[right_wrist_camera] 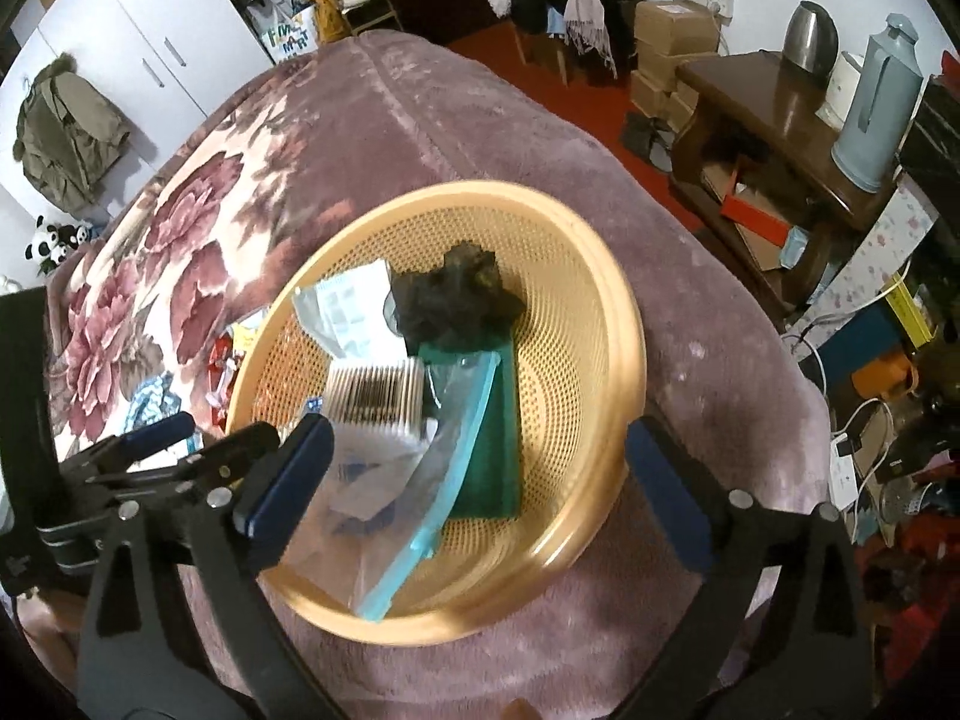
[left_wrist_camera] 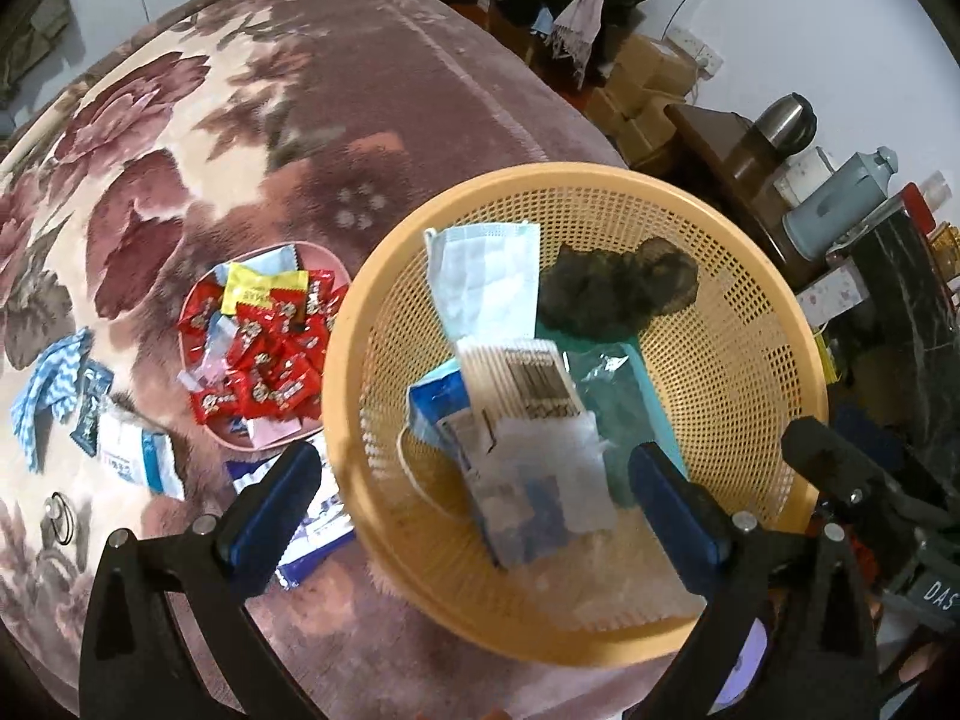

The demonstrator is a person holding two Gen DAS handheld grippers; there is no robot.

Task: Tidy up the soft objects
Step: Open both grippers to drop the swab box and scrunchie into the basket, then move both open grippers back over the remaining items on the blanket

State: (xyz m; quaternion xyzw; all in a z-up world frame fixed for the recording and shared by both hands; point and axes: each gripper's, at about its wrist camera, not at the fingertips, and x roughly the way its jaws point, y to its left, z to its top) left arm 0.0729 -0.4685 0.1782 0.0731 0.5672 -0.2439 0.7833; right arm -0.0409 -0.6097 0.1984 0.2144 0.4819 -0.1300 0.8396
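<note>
Left wrist view: left gripper (left_wrist_camera: 480, 495) was spread wide, nothing between its fingers, hovering over the near rim of one orange mesh basket (left_wrist_camera: 744, 324) on the floral blanket (left_wrist_camera: 252, 120). Basket held one face mask (left_wrist_camera: 486, 282), one dark net bundle (left_wrist_camera: 618, 291), one cotton swab pack (left_wrist_camera: 519, 381), one green sponge (left_wrist_camera: 630, 384) under a clear bag, one blue-white box (left_wrist_camera: 438, 402) and one white packet (left_wrist_camera: 540, 486). Just beside the basket's left side sat one pink tray (left_wrist_camera: 327, 255) heaped with red snack packets (left_wrist_camera: 270, 360), too many and too overlapped to count. Toward the blanket's left edge: one blue striped cloth (left_wrist_camera: 48, 384), one dark sachet (left_wrist_camera: 91, 399), one white-blue packet (left_wrist_camera: 138, 456). One purple-white pack (left_wrist_camera: 312, 516) lay partly under the left finger.

Right wrist view: right gripper (right_wrist_camera: 480, 468) was also spread, empty, straddling the same basket (right_wrist_camera: 600, 312) from the near side. Same dark bundle (right_wrist_camera: 462, 300), mask (right_wrist_camera: 354, 306), swabs (right_wrist_camera: 378, 390), sponge (right_wrist_camera: 498, 420), plus one clear bag with a blue zip strip (right_wrist_camera: 444, 480) draped toward the near rim. Left gripper (right_wrist_camera: 204, 429) showed at the left; its spread couldn't be judged from here.
</note>
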